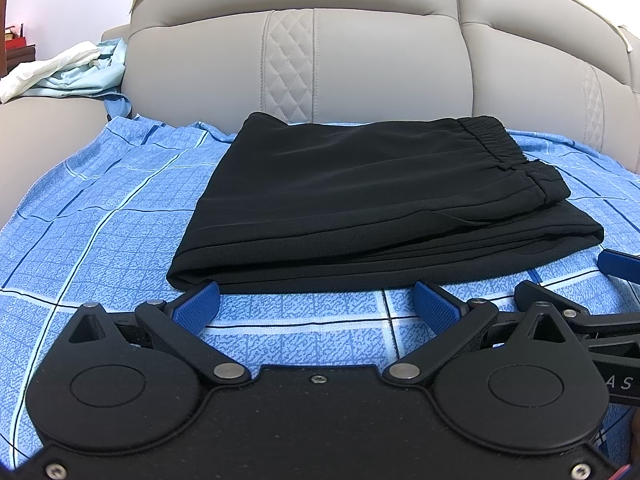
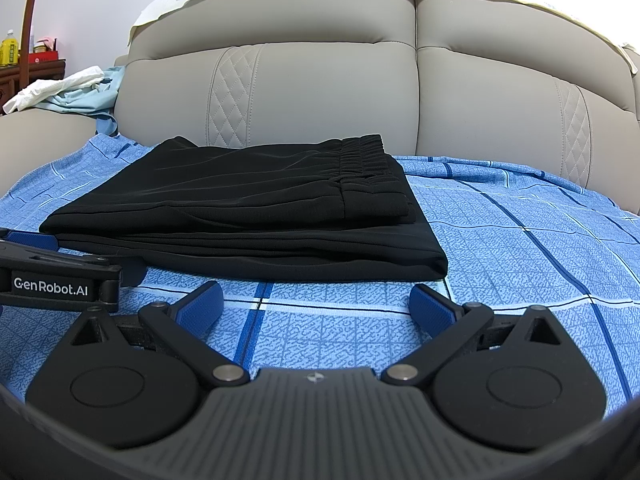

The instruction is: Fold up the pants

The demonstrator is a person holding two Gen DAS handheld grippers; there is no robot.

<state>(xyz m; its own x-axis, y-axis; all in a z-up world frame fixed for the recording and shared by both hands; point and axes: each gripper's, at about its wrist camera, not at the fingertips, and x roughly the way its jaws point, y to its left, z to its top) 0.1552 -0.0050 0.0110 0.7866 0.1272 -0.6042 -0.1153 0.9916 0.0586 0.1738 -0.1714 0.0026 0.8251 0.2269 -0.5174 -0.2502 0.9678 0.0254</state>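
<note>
Far left: a crumpled white and pale-blue cloth heap [image 2: 68, 88] is lying on the grey sofa's armrest, well apart from the work area; not part of the task, as far as I can judge.

Left gripper [image 1: 318, 304]: it is hovering low over the blue checked sheet [image 1: 100, 240], jaws spread wide, gripping nothing. Its left blue pad [image 1: 198, 306] is sitting just at the near left corner of the pants; touching or merely beside, I cannot tell. In the right wrist view its body is reaching in from the left edge, level with the stack's lower layers.

Centre: the black pants [image 1: 360, 200] are resting on the sheet, on the seat of the sofa [image 1: 380, 60] and near its backrest, already stacked in several flat layers. The elastic waistband [image 1: 492, 144] is lying on top, toward the right end, so the bulkiest part is riding uppermost while the smooth folded edge is facing the grippers.

Right gripper [image 2: 316, 302]: it too is gaping wide and holding nothing, hanging just short of the stack's near edge.

Judgement: the fold is looking complete or nearly so. Both tools are standing off, probably so that nothing drags the layers askew; at most a final squaring of the edges is remaining.
</note>
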